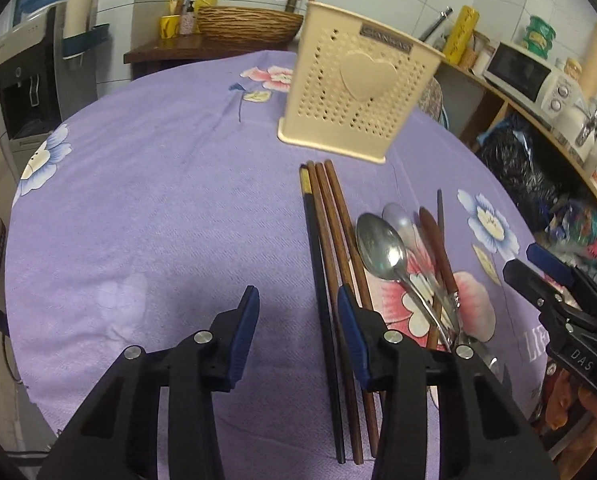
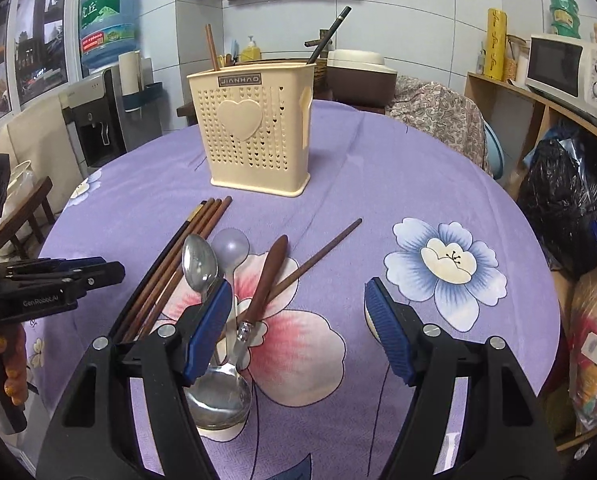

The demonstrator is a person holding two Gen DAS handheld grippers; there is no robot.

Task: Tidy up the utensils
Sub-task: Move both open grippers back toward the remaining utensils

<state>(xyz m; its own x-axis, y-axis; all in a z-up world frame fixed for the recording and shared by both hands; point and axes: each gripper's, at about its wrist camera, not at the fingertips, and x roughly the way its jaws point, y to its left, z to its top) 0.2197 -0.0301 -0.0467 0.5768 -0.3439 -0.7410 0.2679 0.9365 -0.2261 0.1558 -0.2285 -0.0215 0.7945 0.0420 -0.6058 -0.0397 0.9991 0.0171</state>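
Note:
A cream perforated utensil holder (image 2: 258, 136) stands upright on the purple tablecloth, with two chopsticks sticking out of it; it also shows in the left wrist view (image 1: 354, 96). In front of it lie several chopsticks (image 1: 330, 264) side by side, metal spoons (image 1: 382, 248), a brown-handled knife (image 2: 264, 280) and one stray chopstick (image 2: 318, 256). My left gripper (image 1: 296, 308) is open and empty, just left of the chopsticks. My right gripper (image 2: 298, 304) is open and empty, above the knife and a large spoon (image 2: 218, 396).
The round table's purple floral cloth (image 1: 138, 208) is bare on the left. A water dispenser (image 2: 94, 132) stands at the far left. A shelf with a microwave (image 2: 566, 68) and black bags (image 2: 566, 204) is on the right. A woven basket (image 1: 246, 20) is behind the table.

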